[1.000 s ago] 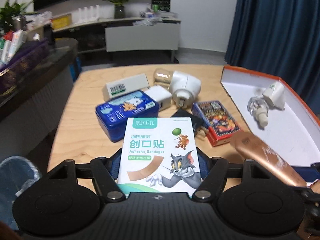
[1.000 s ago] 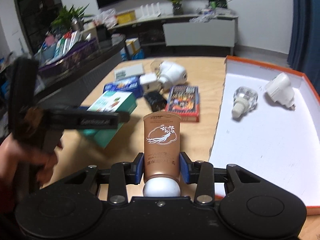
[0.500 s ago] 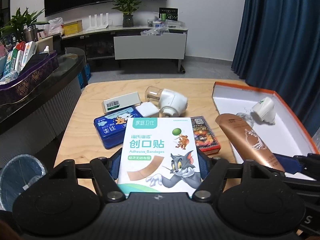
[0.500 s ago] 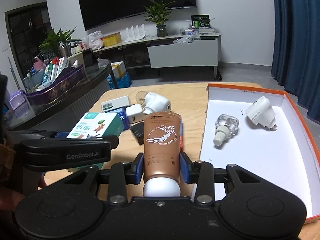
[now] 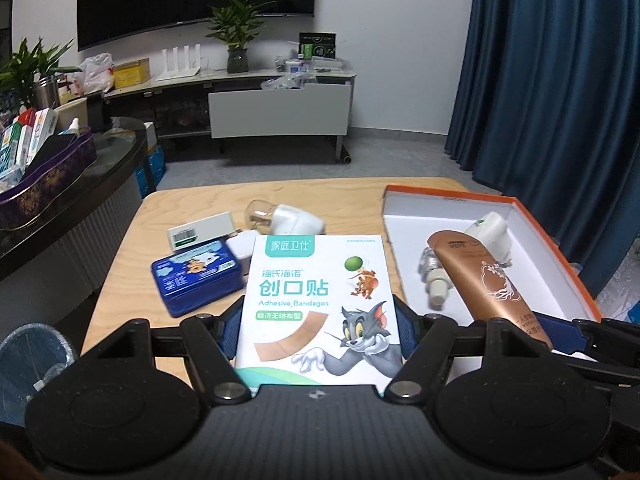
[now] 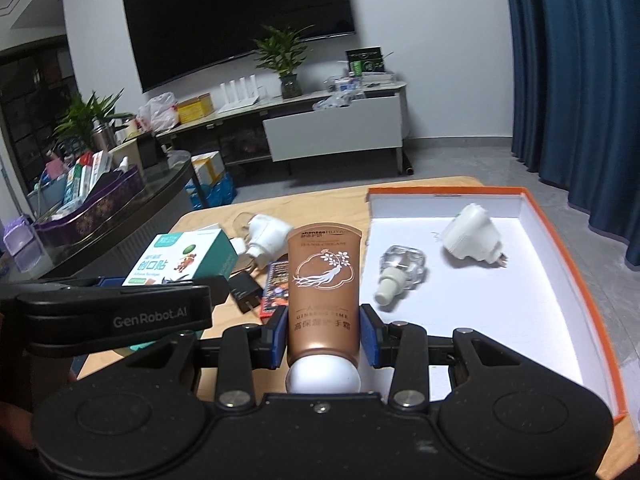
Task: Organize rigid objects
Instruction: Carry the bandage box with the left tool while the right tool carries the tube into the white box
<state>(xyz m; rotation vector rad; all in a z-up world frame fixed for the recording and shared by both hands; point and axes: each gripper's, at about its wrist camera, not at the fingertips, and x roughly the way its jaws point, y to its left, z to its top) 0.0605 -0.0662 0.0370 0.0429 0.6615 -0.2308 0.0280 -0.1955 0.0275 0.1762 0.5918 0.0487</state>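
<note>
Left wrist view, centre foreground: bandage box (image 5: 316, 308) clamped between the left gripper (image 5: 318, 332) pads, above the table (image 5: 192, 204). Left of it, on the table: tin (image 5: 196, 276); behind that, a flat carton (image 5: 200, 232) and a plug-in device (image 5: 296, 220). Right half of frame: open tray (image 5: 536, 256) on the table, holding a plug unit (image 5: 492, 232) and a small bottle (image 5: 434, 284). Lower right, over the tray: tube (image 5: 492, 284). Right wrist view, centre: that tube gripped in the right gripper (image 6: 324, 332), card pack (image 6: 276, 284) and charger (image 6: 244, 292) lying left of it.
</note>
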